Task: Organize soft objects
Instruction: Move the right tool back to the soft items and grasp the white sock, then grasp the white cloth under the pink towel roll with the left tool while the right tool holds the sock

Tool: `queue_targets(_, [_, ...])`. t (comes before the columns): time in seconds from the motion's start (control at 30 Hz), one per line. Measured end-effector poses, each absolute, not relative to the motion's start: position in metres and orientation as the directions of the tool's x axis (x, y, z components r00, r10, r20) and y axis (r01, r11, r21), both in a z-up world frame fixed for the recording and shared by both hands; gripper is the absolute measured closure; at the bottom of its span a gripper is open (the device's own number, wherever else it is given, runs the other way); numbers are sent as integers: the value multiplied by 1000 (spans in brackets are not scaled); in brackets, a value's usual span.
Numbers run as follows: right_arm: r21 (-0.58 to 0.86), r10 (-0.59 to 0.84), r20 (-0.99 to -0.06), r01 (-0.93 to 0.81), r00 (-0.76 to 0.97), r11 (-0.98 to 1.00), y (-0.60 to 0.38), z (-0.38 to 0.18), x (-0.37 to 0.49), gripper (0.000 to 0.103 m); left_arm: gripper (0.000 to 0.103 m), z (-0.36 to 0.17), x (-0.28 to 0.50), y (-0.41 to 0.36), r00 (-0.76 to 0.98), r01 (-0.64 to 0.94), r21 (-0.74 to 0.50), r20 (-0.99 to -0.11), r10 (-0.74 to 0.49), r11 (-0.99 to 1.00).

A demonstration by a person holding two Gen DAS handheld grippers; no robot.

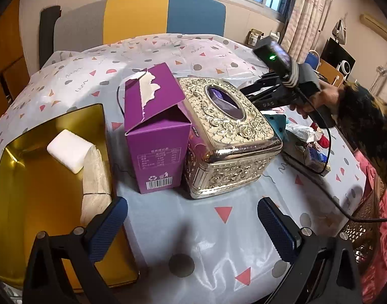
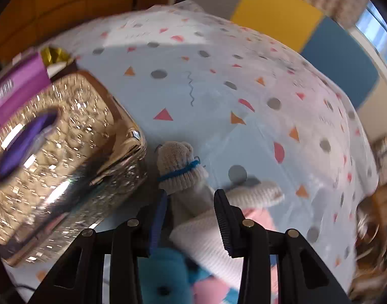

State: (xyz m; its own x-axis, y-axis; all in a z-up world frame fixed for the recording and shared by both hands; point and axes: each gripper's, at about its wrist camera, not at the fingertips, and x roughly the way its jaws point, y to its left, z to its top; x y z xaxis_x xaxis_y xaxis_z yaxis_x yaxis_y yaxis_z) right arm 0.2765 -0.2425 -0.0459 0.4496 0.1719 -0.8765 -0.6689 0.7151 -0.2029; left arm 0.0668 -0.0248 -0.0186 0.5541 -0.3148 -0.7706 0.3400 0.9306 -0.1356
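The gold tray (image 1: 28, 152) sat at the left edge of the tabletop (image 1: 218, 228) with a white foam-like block (image 1: 68, 150) and a folded beige cloth (image 1: 96, 177) already lying in it, so part of the sorting looked done. Beside it stood the torn purple carton (image 1: 158, 136), touching the ornate gold tissue box (image 1: 231, 131). Over on the right edge, a heap of mixed soft things (image 1: 305, 136) waited, still unsorted as far as could be judged. The left hand-held gripper (image 1: 191, 230) hung low over bare tabletop near the front edge, its blue pads spread wide with nothing between them. The right hand-held gripper (image 2: 191, 215) had its jaws drawn in around a bundle of knitted beige gloves (image 2: 179, 167) tied with blue thread, just beside the tissue box; whether the pads actually pinched the fabric was hard to tell through the blur. A teal plush piece (image 2: 163, 273) showed beneath it. Most of the job appeared to remain.
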Motion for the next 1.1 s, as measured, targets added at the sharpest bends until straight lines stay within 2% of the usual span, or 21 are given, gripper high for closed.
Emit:
queue_targets(0.23, [-260, 95, -908, -728, 407, 634, -227, -80, 300, 61, 0, -25, 74, -32, 518, 356, -146, -791, -325, 923])
queue_targets(0.27, [-246, 104, -909, -720, 404, 649, -228, -82, 302, 65, 0, -23, 74, -33, 517, 360, -149, -790, -330, 921])
queue_targets(0.3, [-216, 124, -911, -711, 393, 669, -230, -83, 305, 70, 0, -20, 74, -34, 519, 368, -154, -785, -340, 917])
queue_targets(0.33, [-192, 139, -911, -695, 390, 693, -234, -84, 307, 81, 0, -16, 73, -35, 527, 377, -150, -777, -345, 914])
queue_targets(0.37, [-176, 154, -905, -677, 397, 714, -238, -82, 306, 85, 0, -11, 72, -35, 533, 386, -147, -770, -350, 911])
queue_targets(0.57, [42, 358, -791, -539, 497, 841, -286, -30, 283, 85, 0, 20, 74, -44, 572, 433, -144, -719, -395, 890])
queue_targets(0.83, [300, 507, -664, -425, 550, 854, -350, 21, 218, 85, 0, 62, 103, -70, 589, 457, -145, -690, -420, 878])
queue_targets(0.93, [349, 500, -701, -367, 509, 862, -360, 21, 193, 83, 0, 76, 123, -86, 573, 459, -161, -698, -429, 874])
queue_targets(1.1, [375, 475, -784, -304, 400, 875, -373, -15, 148, 83, 1, 91, 176, -129, 515, 444, -234, -724, -459, 865])
